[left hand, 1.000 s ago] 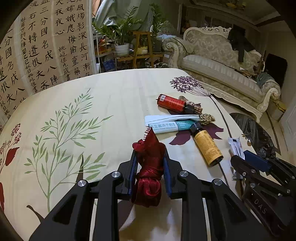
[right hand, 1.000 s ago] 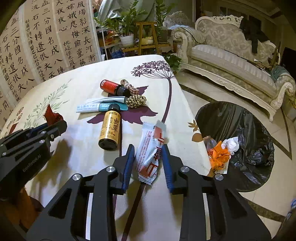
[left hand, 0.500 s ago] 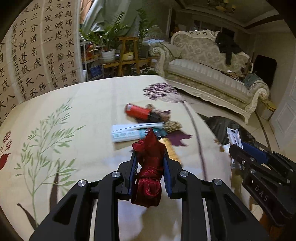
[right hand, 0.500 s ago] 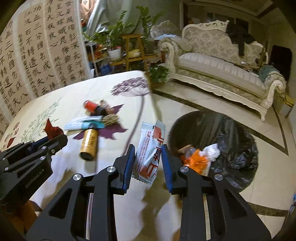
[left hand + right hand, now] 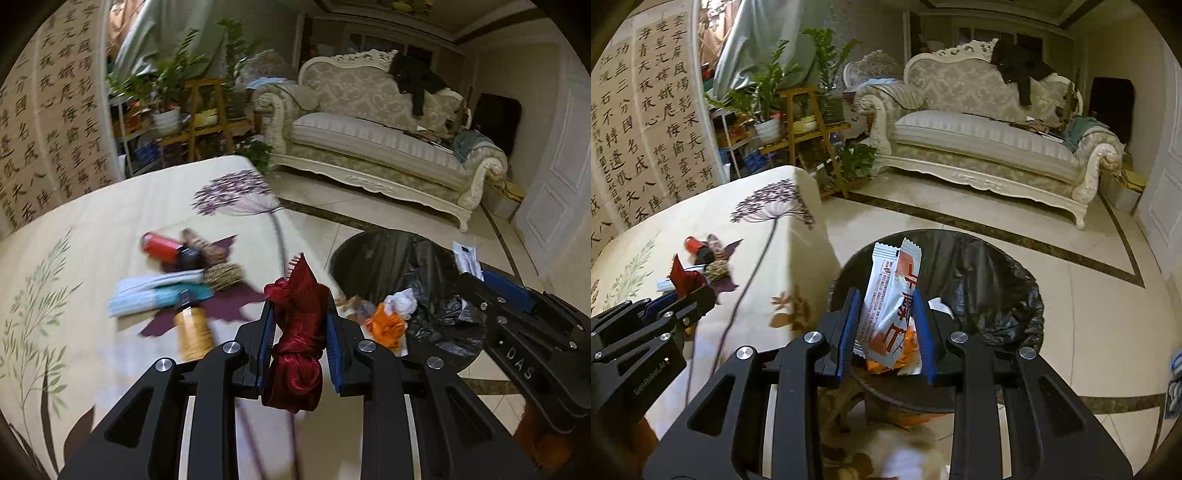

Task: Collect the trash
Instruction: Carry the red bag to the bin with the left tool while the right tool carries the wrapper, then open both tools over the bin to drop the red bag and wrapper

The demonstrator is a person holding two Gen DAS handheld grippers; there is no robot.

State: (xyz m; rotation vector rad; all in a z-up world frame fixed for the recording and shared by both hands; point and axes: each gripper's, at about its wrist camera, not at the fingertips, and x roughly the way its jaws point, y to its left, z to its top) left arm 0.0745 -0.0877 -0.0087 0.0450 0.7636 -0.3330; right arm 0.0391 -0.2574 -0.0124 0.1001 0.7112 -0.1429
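Note:
My left gripper (image 5: 300, 332) is shut on a crumpled red ribbon (image 5: 298, 343) and holds it over the table's right edge, beside the bin. My right gripper (image 5: 886, 325) is shut on a white and orange snack wrapper (image 5: 892, 306) and holds it above the black-lined trash bin (image 5: 990, 280). The bin (image 5: 388, 258) holds orange and white trash (image 5: 388, 321). The right gripper also shows in the left wrist view (image 5: 476, 277), and the left gripper in the right wrist view (image 5: 690, 291).
On the floral tablecloth (image 5: 92, 229) lie a red bottle (image 5: 162, 247), a toothpaste tube (image 5: 159, 291), an amber bottle (image 5: 192, 328) and a woven ball (image 5: 225, 275). A cream sofa (image 5: 990, 140) and a plant stand (image 5: 809, 122) are beyond on the tiled floor.
Both grippers have swung right, from over the table toward the bin. The right gripper now holds the wrapper above the bin; the left carries the ribbon to the table's edge.

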